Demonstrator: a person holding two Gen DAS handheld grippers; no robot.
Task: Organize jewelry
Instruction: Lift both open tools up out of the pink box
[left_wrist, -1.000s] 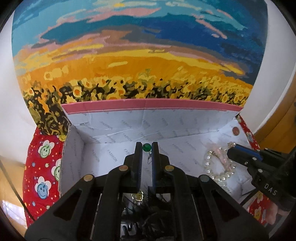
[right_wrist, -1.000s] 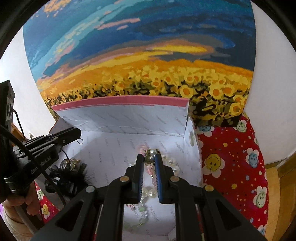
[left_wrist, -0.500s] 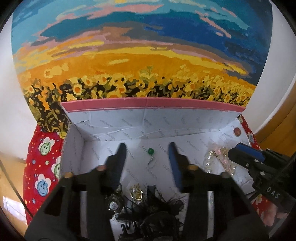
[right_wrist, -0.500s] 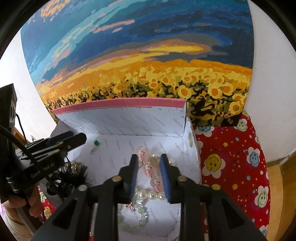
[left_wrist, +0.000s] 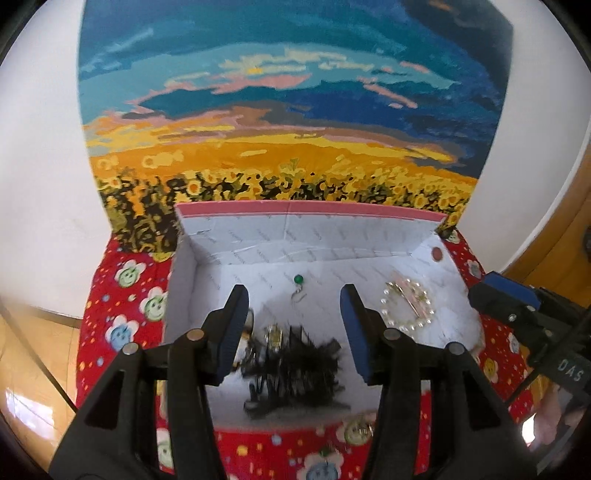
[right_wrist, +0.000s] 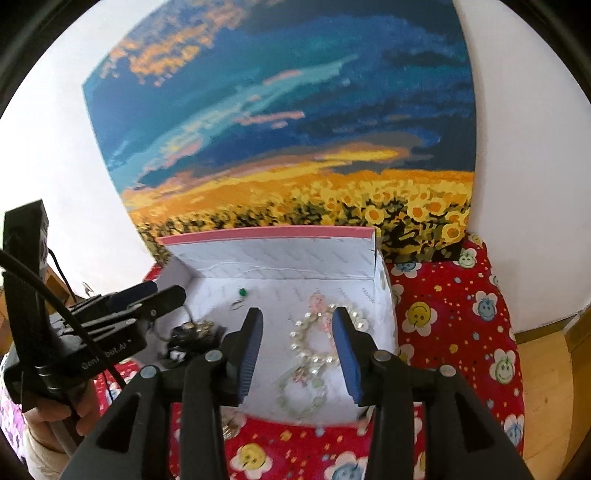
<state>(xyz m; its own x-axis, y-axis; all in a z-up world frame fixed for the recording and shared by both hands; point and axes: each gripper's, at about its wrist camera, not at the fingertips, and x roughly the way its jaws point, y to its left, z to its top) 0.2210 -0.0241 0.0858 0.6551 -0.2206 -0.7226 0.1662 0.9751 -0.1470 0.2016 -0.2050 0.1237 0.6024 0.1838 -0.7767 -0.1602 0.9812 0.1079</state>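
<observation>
Nearest me, the left gripper (left_wrist: 293, 328) and the right gripper (right_wrist: 297, 345) hang over the box, both with jaws apart, widening and pinching nothing. Below the left one a tuft of black feathery jewellery with small gold pieces (left_wrist: 295, 363) lies near the front of the shallow white cardboard box with a pink-edged flap (left_wrist: 310, 208). Below the right one, 1 ring-shaped pearl bead bracelet (right_wrist: 319, 341) and 1 pale green bead bracelet (right_wrist: 301, 393) rest on the box floor, a pink charm strand (right_wrist: 319, 308) lying over the pearls. Further in sits the small green bead earring on a wire hook (left_wrist: 297, 284), alone with bare floor around it. Most pieces look stowed; a few small trinkets (left_wrist: 360, 430) wait on the red flower-print cloth (right_wrist: 461, 332) before the front edge. There's room above the box, but the upright flap, the sunflower painting (left_wrist: 288, 110) behind it and the side walls hem in the far reach.
</observation>
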